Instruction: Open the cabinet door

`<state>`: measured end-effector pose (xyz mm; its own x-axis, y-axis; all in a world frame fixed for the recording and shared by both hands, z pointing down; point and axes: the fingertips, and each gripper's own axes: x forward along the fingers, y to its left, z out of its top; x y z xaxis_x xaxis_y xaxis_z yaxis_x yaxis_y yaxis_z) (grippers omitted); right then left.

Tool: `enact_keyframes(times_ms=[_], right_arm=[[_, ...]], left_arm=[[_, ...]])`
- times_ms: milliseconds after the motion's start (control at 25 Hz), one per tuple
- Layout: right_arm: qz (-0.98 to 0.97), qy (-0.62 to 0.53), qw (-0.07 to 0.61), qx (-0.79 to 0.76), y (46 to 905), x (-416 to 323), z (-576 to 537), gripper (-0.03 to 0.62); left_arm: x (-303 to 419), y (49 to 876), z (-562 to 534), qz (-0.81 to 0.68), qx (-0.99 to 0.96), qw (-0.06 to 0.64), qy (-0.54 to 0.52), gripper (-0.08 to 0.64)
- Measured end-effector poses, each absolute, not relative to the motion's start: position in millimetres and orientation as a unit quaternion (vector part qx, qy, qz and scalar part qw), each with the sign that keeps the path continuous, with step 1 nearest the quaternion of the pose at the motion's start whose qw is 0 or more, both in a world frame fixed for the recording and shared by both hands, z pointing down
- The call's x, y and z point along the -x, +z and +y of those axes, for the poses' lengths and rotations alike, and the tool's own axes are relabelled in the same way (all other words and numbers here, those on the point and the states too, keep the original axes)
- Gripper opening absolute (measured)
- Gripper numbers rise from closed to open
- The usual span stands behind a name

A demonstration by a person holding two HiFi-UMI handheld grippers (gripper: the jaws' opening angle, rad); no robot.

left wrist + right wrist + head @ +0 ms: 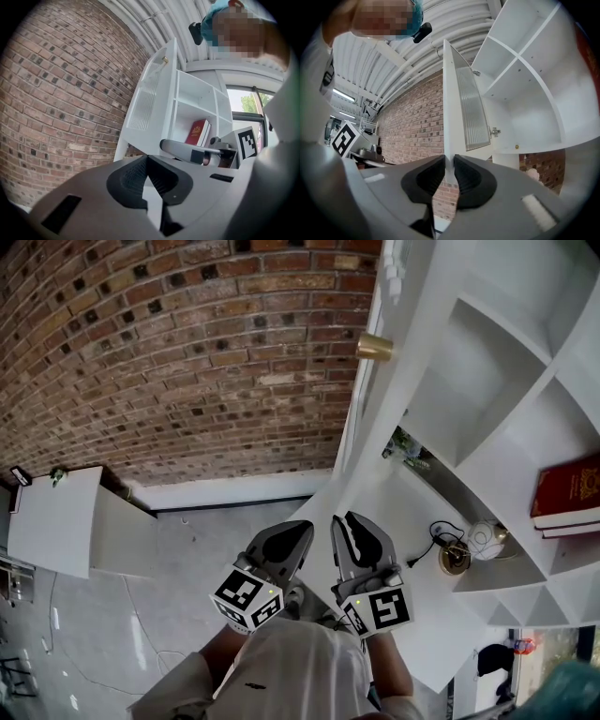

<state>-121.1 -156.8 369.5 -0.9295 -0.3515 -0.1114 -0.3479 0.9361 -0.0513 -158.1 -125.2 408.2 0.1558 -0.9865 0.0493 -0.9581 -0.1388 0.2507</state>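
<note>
Closest up, the right gripper [449, 165] has its fingers pinched on the edge of the door [464, 112], which stands wide of the cabinet [525, 93]. The left gripper [146, 161] is closed with nothing in it. I'd follow the hinge arc, no twisting.

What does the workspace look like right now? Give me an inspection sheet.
Surface: white cabinet shelves, upper compartments bare.
Job's things: cabinet door stands open, brass knob on it.
Clutter: red book, white round ornament and brass object on the shelves.
Grippers: right gripper clamped on the door's edge; left gripper shut, empty.
Cables: black cord by the brass object.
Surroundings: brick wall, grey floor.
</note>
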Motion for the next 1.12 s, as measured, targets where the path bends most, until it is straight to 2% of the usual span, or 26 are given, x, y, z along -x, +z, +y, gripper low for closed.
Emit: enact_keyframes(times_ms=[1120], right_arm=[[0.99, -0.008, 0.063, 0.129, 369, 175, -136, 0.061]], left_arm=[[203, 404, -99, -0.69, -0.713, 0.105, -0.072, 0.009]])
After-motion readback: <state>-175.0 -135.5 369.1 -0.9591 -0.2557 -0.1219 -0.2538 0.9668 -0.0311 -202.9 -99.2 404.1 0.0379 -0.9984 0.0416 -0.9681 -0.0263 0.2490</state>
